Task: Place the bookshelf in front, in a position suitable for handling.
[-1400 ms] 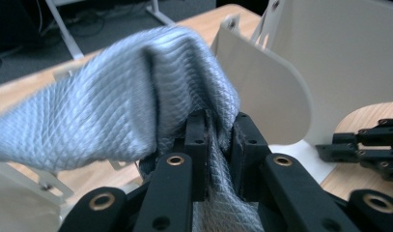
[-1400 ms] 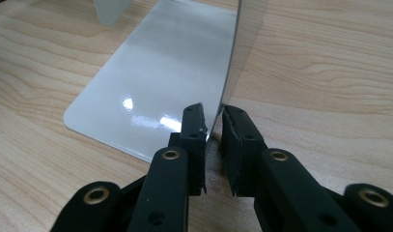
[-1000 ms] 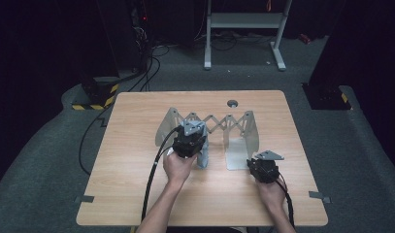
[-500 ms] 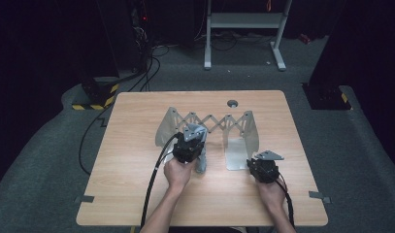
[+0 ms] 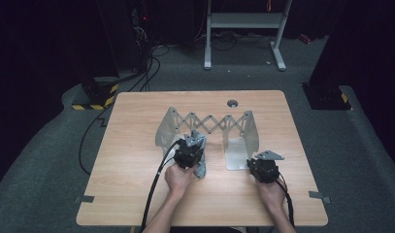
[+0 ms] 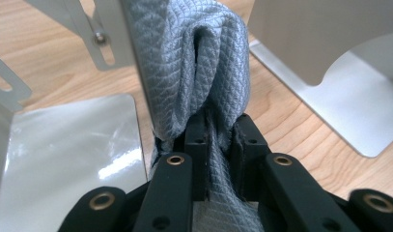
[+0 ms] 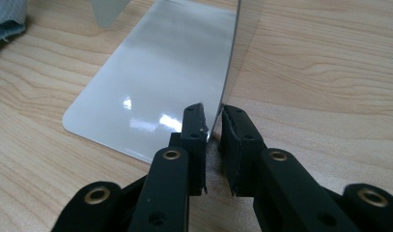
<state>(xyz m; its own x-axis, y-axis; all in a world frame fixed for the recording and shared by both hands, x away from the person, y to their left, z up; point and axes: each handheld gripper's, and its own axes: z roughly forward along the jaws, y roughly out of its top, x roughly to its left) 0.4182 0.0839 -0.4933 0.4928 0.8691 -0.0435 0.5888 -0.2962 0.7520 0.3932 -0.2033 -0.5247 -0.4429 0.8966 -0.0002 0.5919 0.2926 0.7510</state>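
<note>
One wooden tabletop (image 5: 137, 194) carries one metal rack (image 5: 209, 121): an expanding scissor lattice across the back joining upright plates, two of which show in the high view, one at each end, each with a flat foot lying toward the person. One grey cloth pouch (image 6: 203, 63) is there, and two tongs, one in each hand.

At the left end stands the left upright plate (image 5: 167, 127), its shiny foot (image 6: 63, 154) flat on the wood. Just right of it the left tongs (image 5: 189, 154) are clamped on the pouch; in the left gripper view the two black pads pinch the fabric tightly between them. The pouch is a grey quilted textile with a fine diamond pattern, slightly glossy, folded and bunched where it is squeezed, bulging above the grip. It stands on edge in the bay between the two end plates, toward the left one, low over the tabletop.

Farther right the right foot plate (image 7: 155, 77) lies flat, and its thin upright wall (image 7: 235, 53) runs between the pads of the right tongs (image 7: 212, 126), which are closed on its near edge. A bit of blue-grey fabric (image 7: 6, 19) shows at the far left corner of the right gripper view.
</note>
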